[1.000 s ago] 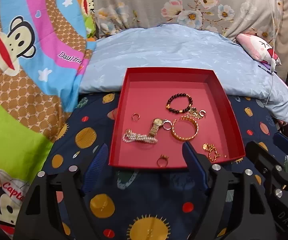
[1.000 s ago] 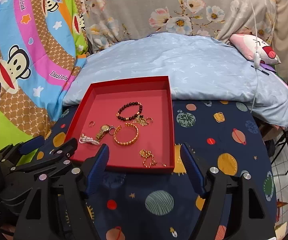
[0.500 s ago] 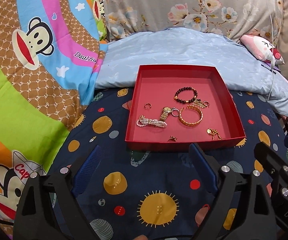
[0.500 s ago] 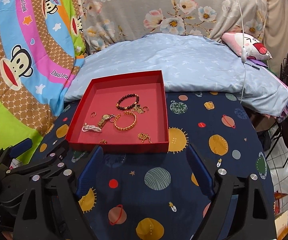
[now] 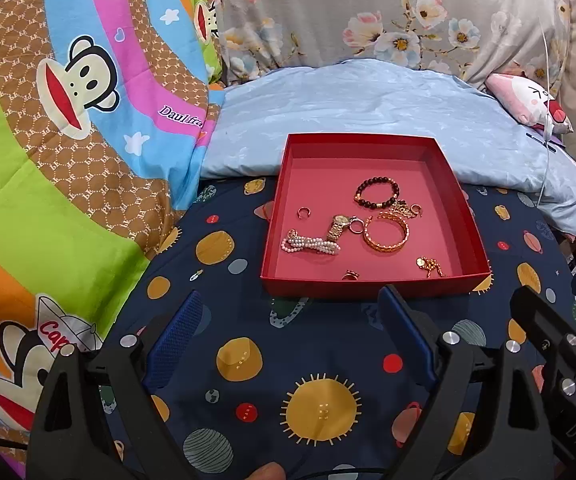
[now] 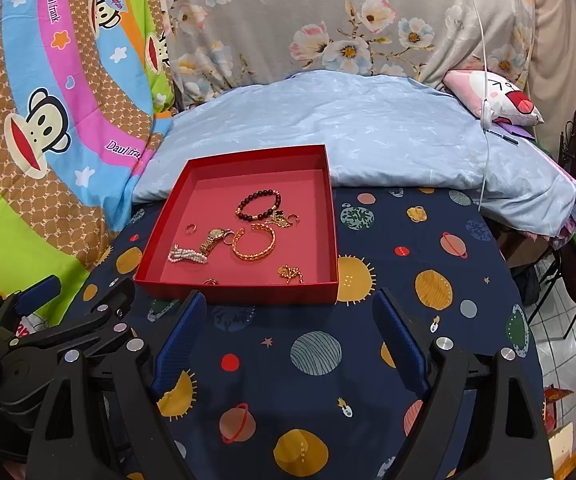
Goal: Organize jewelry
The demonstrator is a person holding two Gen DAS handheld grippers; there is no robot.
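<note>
Red tray (image 5: 463, 216) holding all visible jewelry — bracelets, pearls, rings lying loose; both jaws spread, gripping nothing — sorting looking complete.

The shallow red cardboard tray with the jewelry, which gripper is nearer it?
Roughly equal, perhaps left. The left gripper faces the tray head-on; the right gripper sits toward its right corner.

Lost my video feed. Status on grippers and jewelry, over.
Left hand-held gripper open, empty. Right hand-held gripper open, empty. Jewelry all in red tray, near the planet-print cloth edge. Nothing in the way.
</note>
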